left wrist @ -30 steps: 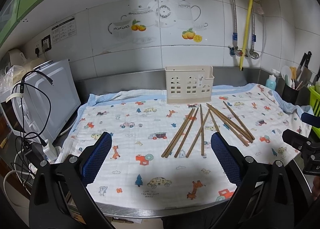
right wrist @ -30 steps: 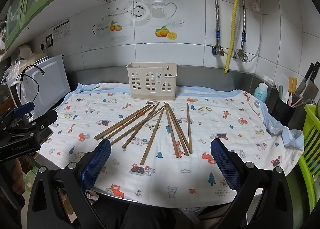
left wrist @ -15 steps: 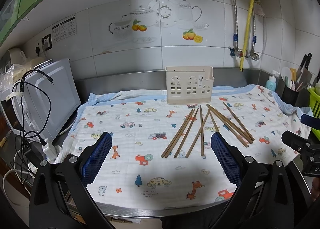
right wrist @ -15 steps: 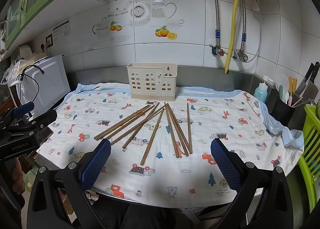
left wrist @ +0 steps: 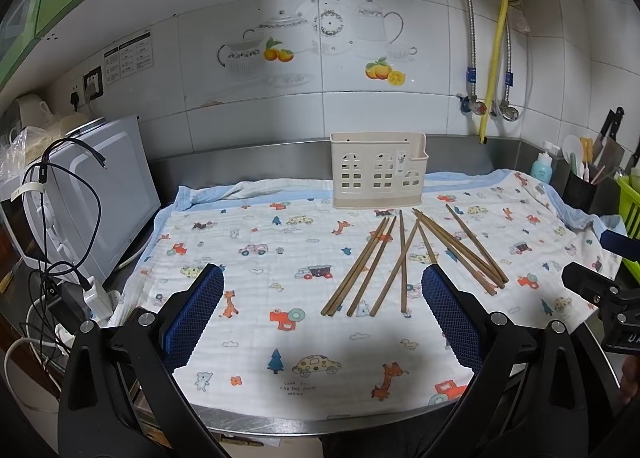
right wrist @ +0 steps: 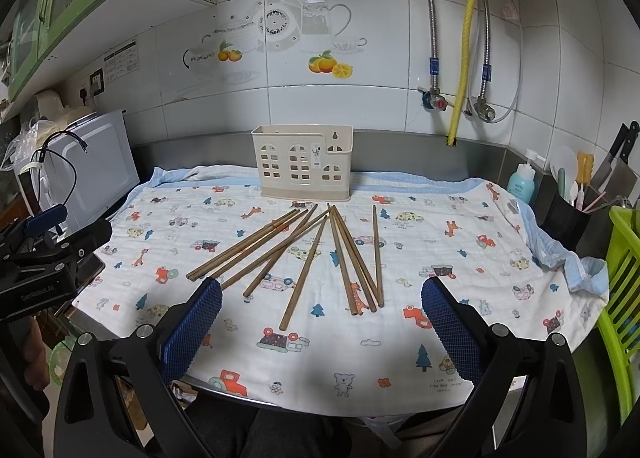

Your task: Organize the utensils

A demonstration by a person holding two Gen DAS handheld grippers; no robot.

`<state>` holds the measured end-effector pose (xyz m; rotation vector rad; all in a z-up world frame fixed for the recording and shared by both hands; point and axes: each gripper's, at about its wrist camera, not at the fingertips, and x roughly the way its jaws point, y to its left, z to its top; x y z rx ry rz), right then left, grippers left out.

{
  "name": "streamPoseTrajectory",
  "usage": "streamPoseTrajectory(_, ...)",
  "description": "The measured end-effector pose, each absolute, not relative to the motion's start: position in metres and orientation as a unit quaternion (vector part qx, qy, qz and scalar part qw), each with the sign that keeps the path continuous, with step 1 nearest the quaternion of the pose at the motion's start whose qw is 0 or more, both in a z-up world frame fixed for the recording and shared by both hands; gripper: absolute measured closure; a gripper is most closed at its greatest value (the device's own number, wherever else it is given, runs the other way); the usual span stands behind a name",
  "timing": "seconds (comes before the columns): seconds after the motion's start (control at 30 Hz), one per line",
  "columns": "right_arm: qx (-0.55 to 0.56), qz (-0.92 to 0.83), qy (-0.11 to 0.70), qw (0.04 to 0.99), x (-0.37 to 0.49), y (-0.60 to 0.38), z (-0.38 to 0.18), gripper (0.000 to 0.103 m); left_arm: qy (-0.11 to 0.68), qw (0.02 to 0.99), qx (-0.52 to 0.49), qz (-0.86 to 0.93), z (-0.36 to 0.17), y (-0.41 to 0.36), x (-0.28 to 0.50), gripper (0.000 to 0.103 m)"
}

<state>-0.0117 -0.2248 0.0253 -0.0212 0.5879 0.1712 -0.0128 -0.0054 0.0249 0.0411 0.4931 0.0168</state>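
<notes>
Right wrist view: slim wooden chopsticks (right wrist: 304,254) fan over quilted cloth (right wrist: 440,258); both grippers' jaws gape, empty.

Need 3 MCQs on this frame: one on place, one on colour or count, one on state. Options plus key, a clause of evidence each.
1. Where do the chopsticks lie?
A. inside the holder
B. on the printed cloth in front of the holder
C. in the green rack

2. What colour is the holder?
A. cream
B. red
C. black

3. How do the two grippers stand?
A. both shut on chopsticks
B. left open, right shut on a chopstick
C. both open, holding nothing

Key:
1 B: the sticks are fanned out flat on the cloth, on the near side of the holder.
2 A: its walls with the window cut-outs are cream against the steel backsplash.
3 C: the left gripper and the right gripper each show pads spread wide with only cloth between them.
</notes>
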Motion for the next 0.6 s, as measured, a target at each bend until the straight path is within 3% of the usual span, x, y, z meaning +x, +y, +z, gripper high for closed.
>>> streamPoseTrajectory(0.6, -0.008, 0.081, 0.299, 0.951, 0.007, -0.229, 0.018, 0.006, 0.26, 0.965, 0.019, 0.008, 0.018, -0.007, 0.008, 0.005)
